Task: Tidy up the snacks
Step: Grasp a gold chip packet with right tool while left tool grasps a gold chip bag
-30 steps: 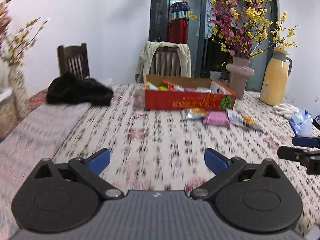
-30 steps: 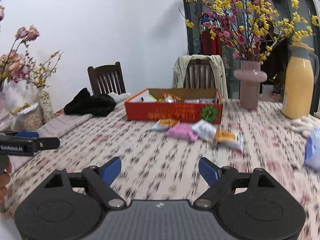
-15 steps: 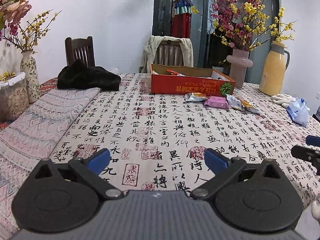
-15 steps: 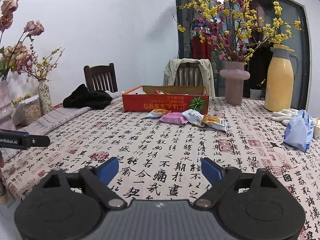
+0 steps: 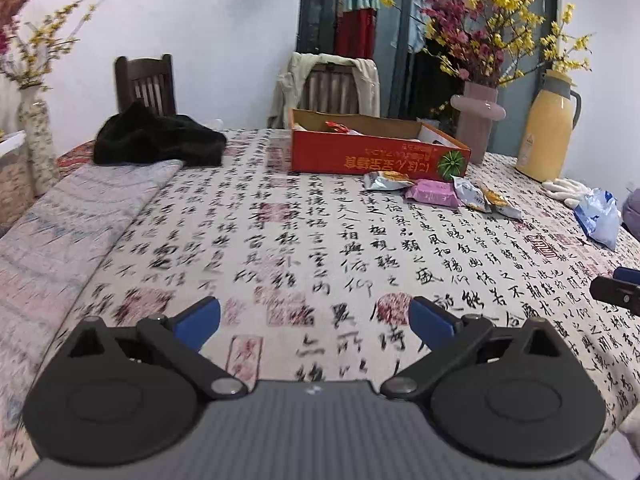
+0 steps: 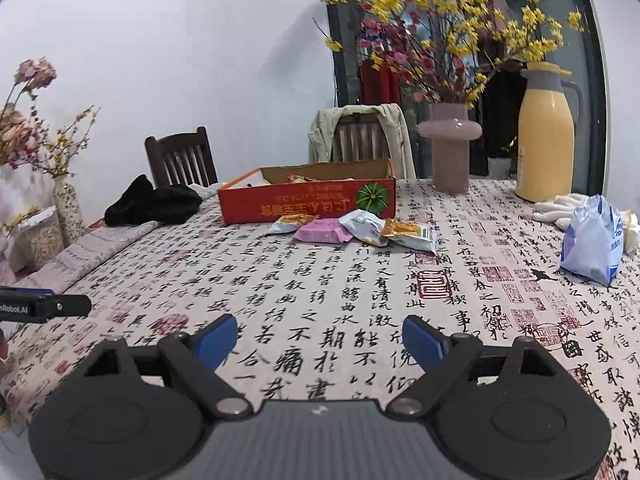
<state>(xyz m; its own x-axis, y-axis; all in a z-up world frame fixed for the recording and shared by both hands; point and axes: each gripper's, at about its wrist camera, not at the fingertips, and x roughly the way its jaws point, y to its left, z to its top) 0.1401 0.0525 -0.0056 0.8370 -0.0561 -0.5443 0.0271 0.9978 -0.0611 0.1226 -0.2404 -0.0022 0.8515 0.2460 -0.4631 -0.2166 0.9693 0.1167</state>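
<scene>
A red cardboard box (image 5: 376, 156) (image 6: 308, 202) with snacks inside stands far across the table. Several snack packets lie in front of it: a silver-orange one (image 5: 386, 181) (image 6: 290, 223), a pink one (image 5: 432, 194) (image 6: 324, 232), a white-blue one (image 5: 470, 194) (image 6: 366, 226) and an orange one (image 5: 500, 202) (image 6: 412, 234). My left gripper (image 5: 314, 316) hangs open over the near tablecloth, nothing between its blue pads. My right gripper (image 6: 320, 336) is open and empty too, well short of the packets. Each gripper's tip shows at the edge of the other's view.
The table wears a cloth (image 6: 360, 300) printed with black calligraphy. A pink vase (image 6: 450, 148) of blossom branches, a yellow thermos (image 6: 544, 132), white gloves (image 6: 560, 206) and a blue-white bag (image 6: 594, 240) stand at the right. A black garment (image 5: 156, 140), a patterned runner (image 5: 80, 216) and flower vases are left. Two chairs stand behind.
Both views have steadied from blur and dipped slightly toward the table. The box and packets lie where they were. Both grippers stay open and empty.
</scene>
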